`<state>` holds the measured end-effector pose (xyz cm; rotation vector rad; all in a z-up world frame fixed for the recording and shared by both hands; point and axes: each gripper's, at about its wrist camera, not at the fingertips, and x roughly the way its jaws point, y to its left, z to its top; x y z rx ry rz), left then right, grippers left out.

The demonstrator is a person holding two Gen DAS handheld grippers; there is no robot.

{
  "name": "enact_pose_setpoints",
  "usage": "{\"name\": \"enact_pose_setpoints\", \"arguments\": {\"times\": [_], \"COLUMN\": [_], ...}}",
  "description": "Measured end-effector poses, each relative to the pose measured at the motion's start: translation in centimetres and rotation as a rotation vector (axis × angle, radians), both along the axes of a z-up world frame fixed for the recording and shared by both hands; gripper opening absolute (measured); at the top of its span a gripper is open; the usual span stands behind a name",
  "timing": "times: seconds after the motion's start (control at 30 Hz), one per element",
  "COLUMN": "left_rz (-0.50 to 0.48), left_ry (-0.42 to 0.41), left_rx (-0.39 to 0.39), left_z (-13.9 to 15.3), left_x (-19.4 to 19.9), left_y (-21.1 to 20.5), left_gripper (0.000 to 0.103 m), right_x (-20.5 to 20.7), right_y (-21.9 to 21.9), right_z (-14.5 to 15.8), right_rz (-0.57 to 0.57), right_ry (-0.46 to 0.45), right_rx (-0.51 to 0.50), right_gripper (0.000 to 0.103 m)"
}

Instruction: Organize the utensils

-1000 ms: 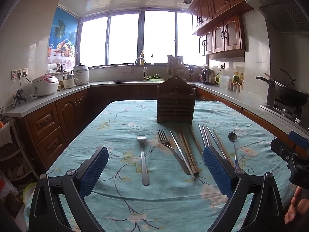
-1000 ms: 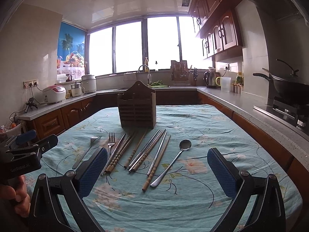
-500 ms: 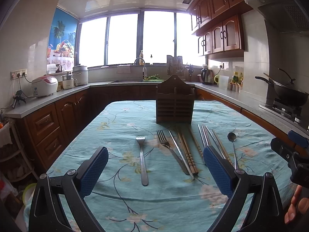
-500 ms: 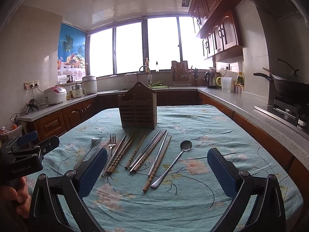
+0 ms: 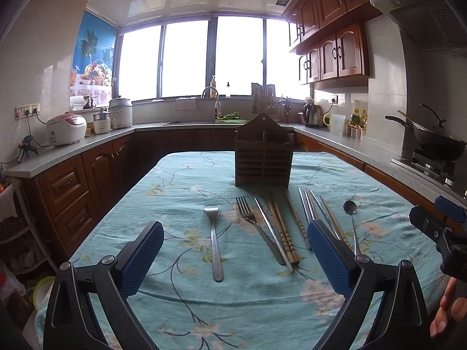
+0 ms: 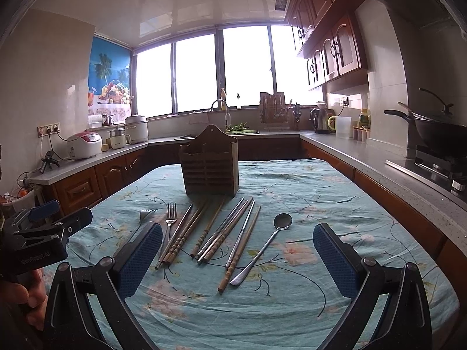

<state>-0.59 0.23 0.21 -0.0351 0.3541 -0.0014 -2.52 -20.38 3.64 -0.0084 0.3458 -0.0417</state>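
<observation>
Grippers first: our left gripper (image 5: 235,258) hangs above the near edge of the tabletop (image 5: 181,180) with its blue pads (image 5: 143,255) spread wide and nothing between them. Our right gripper (image 6: 238,258) is likewise wide apart and empty, over the near right part of the flowered cloth. Past the left one lies a lone fork (image 5: 214,242), handle toward us. Beside it, toward the right edge, a second fork (image 5: 251,224), wooden chopsticks (image 5: 281,233) and metal chopsticks (image 6: 226,230) fan out side by side, then a spoon (image 6: 270,242). The wooden utensil holder (image 6: 211,169) stands upright just behind their tips, toward the far edge.
</observation>
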Motion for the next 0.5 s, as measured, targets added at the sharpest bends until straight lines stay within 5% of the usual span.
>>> {"name": "enact_pose_setpoints", "arguments": {"times": [0.5], "left_rz": [-0.003], "left_ry": [0.009], "left_rx": [-0.008], "left_z": [-0.22], "left_x": [0.60], "left_y": [0.11], "left_gripper": [0.099], "right_x": [0.29], "right_y": [0.05], "right_z": [0.16], "right_rz": [0.006], "right_ry": [0.008], "right_rx": [0.010], "right_gripper": [0.103]}}
